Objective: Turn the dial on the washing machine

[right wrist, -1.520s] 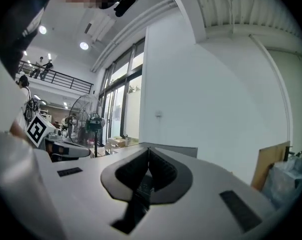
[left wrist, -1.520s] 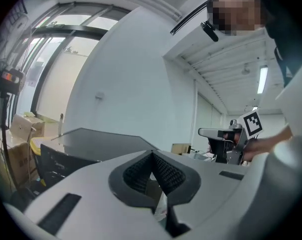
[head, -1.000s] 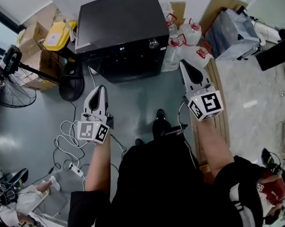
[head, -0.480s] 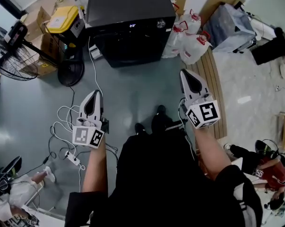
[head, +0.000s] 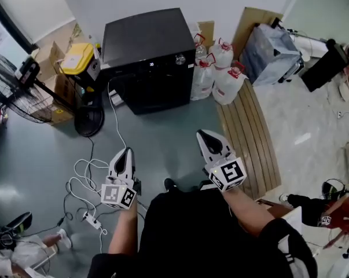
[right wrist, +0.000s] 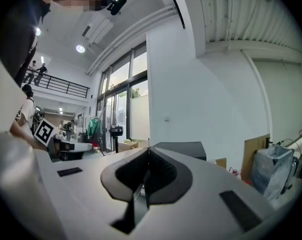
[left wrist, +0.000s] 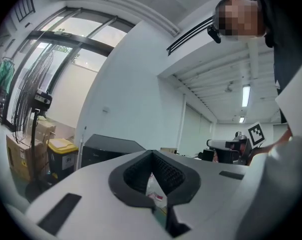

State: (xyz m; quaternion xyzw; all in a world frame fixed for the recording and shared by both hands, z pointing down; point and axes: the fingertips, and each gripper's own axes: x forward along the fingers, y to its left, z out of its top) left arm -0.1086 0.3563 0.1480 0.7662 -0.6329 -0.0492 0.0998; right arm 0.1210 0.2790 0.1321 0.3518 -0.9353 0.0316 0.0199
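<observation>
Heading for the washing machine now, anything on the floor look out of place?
Nothing spilled or damaged. One oddity: a loose white cable lies tangled on the floor at the left, between the washing machine and a power strip; it could be a trip hazard.

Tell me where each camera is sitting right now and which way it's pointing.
Head view: on the person's head, looking steeply down at the floor, washing machine, forearms, left tongs and right tongs.
Left gripper view: on the left tongs, looking along them, shut, toward the machine; the person's dark top upper right.
Right gripper view: on the right tongs, shut, facing the machine; dark top upper left.
Shared: all three show the washing machine.
</observation>
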